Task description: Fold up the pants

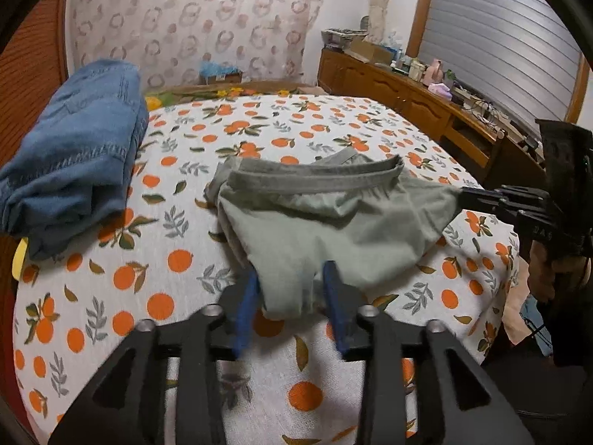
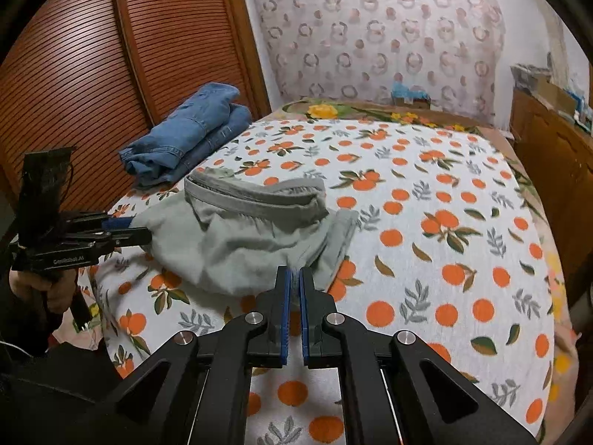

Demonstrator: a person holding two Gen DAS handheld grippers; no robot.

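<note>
I had the grey pants (image 1: 326, 222) bunched mid-bed on the orange-print sheet (image 2: 426, 222), waistband lying crosswise beyond both tools, my right gripper (image 2: 294, 278) clenched on their near edge, my left gripper (image 1: 291, 278) parted around another fold.

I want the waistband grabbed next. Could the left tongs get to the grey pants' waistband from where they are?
Probably yes. The left tongs sit at the grey pants' near edge, and the waistband lies uncovered just beyond; only the pants' own cloth lies between.
</note>
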